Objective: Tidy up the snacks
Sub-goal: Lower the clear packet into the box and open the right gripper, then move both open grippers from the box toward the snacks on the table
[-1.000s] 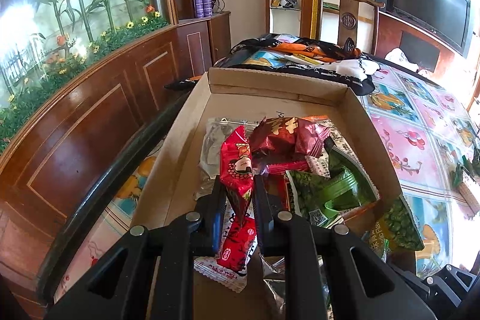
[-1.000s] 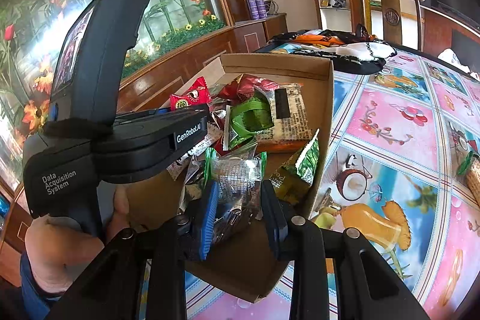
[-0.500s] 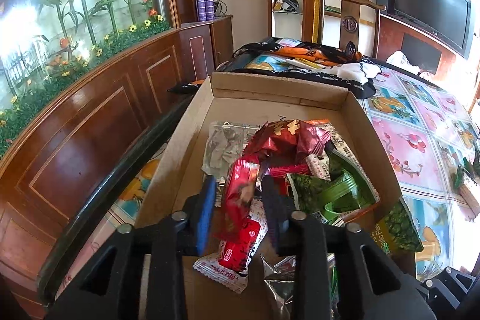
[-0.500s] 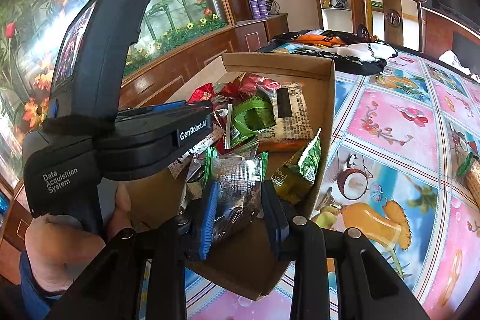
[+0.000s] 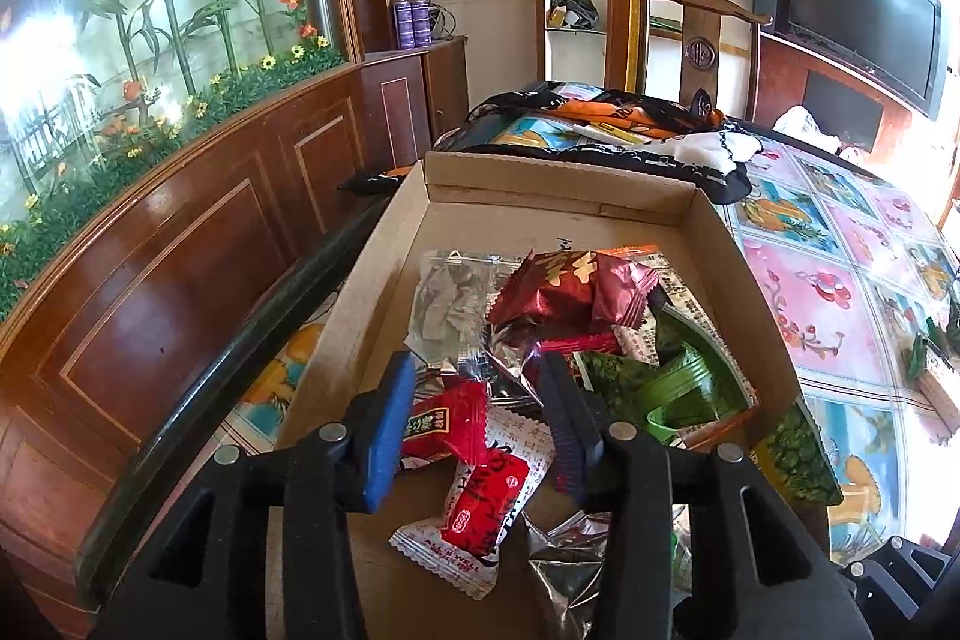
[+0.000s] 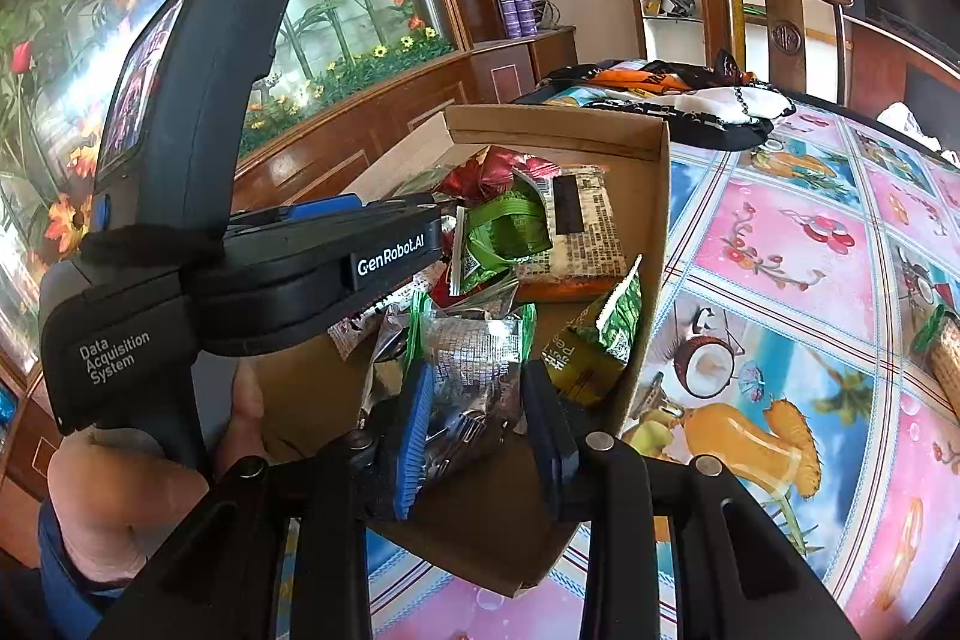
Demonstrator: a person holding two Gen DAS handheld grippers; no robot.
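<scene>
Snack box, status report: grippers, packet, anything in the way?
Left gripper open above red packet lying in cardboard box. Right gripper shut on silver packet. Nothing blocking.

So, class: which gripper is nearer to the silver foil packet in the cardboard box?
Right. The right gripper has the silver foil packet between its fingers; the left gripper is open over a red packet farther along the box.

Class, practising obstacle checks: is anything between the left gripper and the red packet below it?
Nothing visible. The left gripper is open, and the red packet lies uncovered between its fingers in the box.
</scene>
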